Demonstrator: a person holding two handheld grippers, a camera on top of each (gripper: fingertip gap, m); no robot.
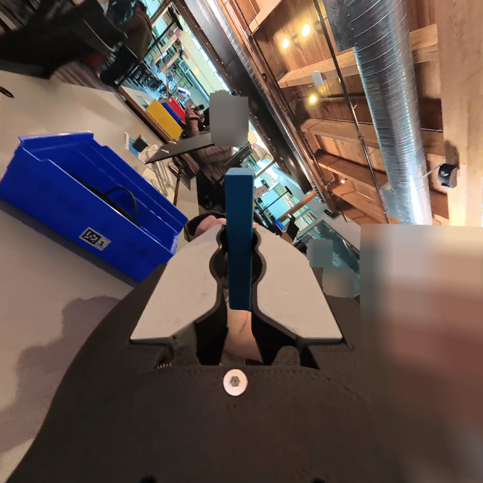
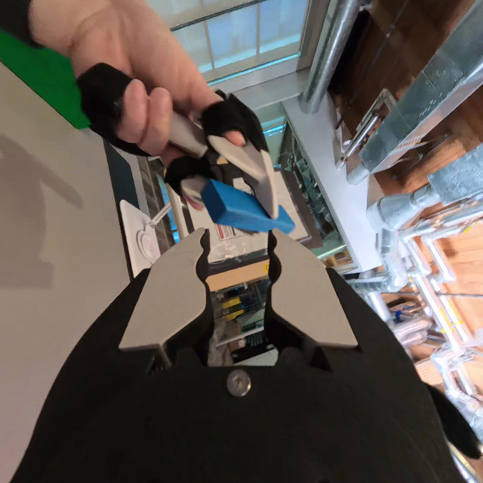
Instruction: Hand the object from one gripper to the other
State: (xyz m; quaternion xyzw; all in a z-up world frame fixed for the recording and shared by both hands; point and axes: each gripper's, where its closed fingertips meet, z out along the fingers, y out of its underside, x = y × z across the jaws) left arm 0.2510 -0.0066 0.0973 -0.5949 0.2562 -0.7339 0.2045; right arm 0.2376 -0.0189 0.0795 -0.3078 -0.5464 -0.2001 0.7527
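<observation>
The left tool is clamped on a blue block, which stands up between its grey fingers and pokes past their tips — a blue bin sits on the pale surface to the left. The right tool is spread open with nothing in it, its tips just short of the block — which the left tool, in a gloved hand, holds slantwise just beyond.

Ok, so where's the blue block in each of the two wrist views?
Left wrist view: the blue block stands upright at centre, clamped between the left gripper and its grey fingers.
Right wrist view: the same block lies tilted just above centre, just beyond the tips of the open right gripper.
Shared landmark: the left gripper itself, seen here pinching the block.
</observation>
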